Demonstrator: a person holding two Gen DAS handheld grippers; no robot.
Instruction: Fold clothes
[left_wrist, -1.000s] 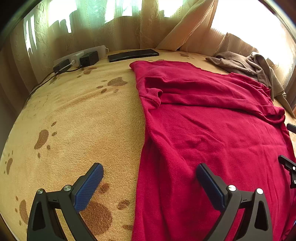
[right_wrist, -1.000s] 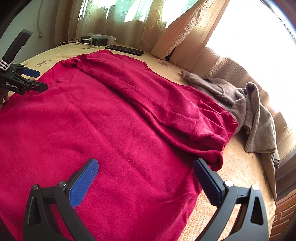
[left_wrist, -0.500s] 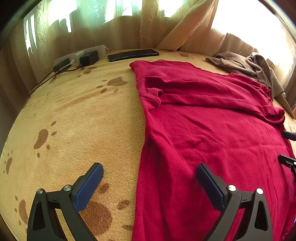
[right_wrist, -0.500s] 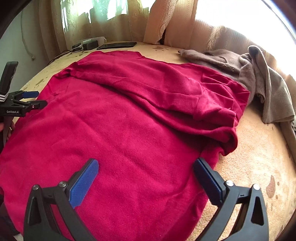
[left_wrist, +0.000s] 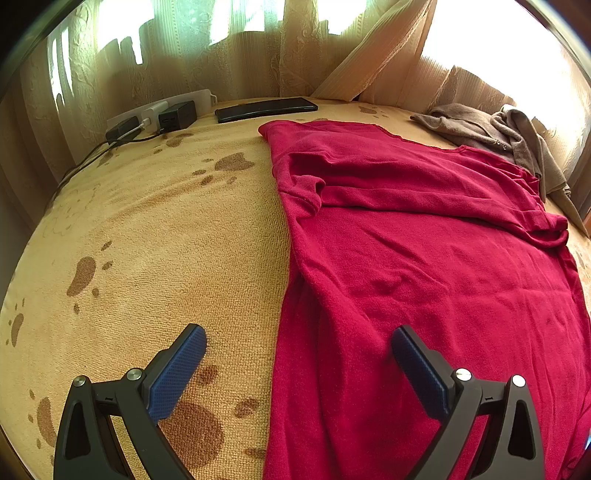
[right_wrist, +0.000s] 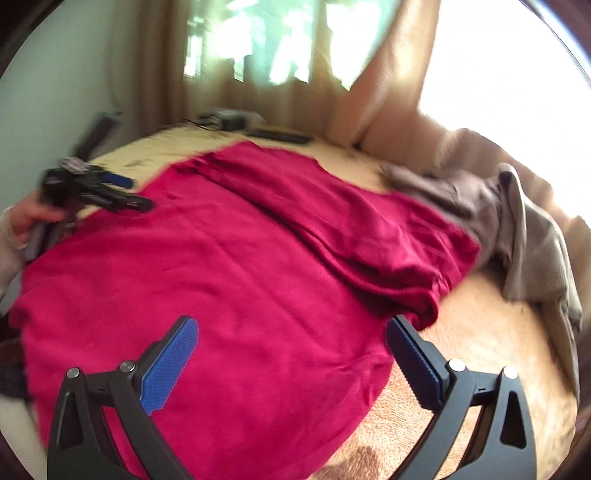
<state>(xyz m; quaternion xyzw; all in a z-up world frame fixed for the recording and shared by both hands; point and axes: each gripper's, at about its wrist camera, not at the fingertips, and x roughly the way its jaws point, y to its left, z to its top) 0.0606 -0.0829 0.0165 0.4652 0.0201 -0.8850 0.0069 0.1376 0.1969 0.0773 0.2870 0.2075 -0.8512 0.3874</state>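
The left gripper (left_wrist: 295, 373) hangs with its jaws wide apart and empty, straddling the left edge of the red sweater (left_wrist: 424, 258). The right gripper (right_wrist: 291, 358) is spread just as wide, holding nothing, over the sweater's right hem side. The sweater lies flat on the paw-print bed (left_wrist: 147, 240), one sleeve already laid across its chest toward twelve o'clock. A brown garment (left_wrist: 498, 133) waits at two o'clock. The step appears to be lining up for the next fold; each gripper likely needs to drop and pinch an edge.
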